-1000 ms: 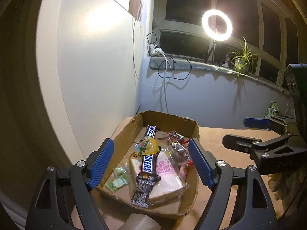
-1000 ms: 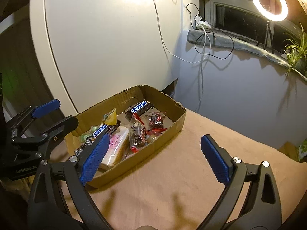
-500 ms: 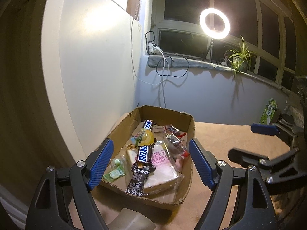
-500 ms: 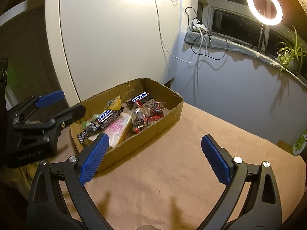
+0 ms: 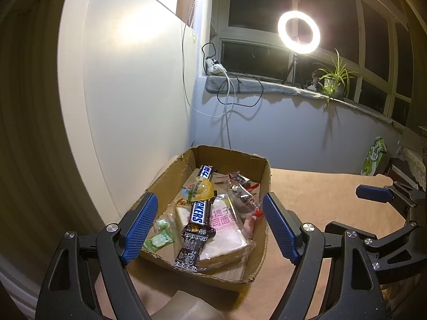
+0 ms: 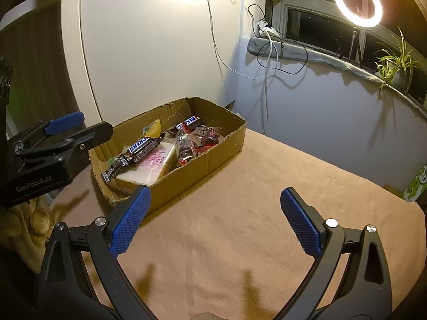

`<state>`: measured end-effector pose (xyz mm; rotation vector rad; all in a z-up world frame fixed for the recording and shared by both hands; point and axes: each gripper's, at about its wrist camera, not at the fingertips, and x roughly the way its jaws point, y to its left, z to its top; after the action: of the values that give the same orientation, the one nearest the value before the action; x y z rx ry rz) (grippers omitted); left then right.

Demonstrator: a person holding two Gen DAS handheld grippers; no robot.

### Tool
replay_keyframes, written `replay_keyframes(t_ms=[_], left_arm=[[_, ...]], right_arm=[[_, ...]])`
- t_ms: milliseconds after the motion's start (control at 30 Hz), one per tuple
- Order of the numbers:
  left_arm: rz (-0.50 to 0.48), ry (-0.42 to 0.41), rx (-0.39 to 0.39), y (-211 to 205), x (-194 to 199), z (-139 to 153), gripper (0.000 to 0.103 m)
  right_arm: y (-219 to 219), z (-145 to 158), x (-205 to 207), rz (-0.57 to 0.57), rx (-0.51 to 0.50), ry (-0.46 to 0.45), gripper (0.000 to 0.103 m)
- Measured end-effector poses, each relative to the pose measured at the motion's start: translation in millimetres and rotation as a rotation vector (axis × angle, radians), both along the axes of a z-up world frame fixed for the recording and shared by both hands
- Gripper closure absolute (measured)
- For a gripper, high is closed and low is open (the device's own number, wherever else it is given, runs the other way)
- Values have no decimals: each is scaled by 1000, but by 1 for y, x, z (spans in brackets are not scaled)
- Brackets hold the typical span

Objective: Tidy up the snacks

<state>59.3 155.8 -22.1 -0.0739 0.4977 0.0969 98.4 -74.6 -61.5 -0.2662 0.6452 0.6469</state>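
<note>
cardboard box (image 5: pixel 263 176) of snacks at centre frame on tan desk (image 6: pixel 240 226) | Snickers bar (image 5: pixel 199 210) lying atop pink-labelled bread pack (image 5: pixel 226 229) inside | left tongs (image 5: pixel 210 225) spread wide, empty, framing box | right tongs (image 6: pixel 213 221) spread wide, empty, over bare desk right of box | ring light (image 5: pixel 298 32) upper right
</note>
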Motion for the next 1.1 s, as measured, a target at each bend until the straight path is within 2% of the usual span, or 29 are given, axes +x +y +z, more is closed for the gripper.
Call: replay_keyframes(t_ms=[1100], left_arm=[[11,-6,24,-3,-2,-2,22]], right_arm=[[-20,-14,8,-53,-34,27,3]])
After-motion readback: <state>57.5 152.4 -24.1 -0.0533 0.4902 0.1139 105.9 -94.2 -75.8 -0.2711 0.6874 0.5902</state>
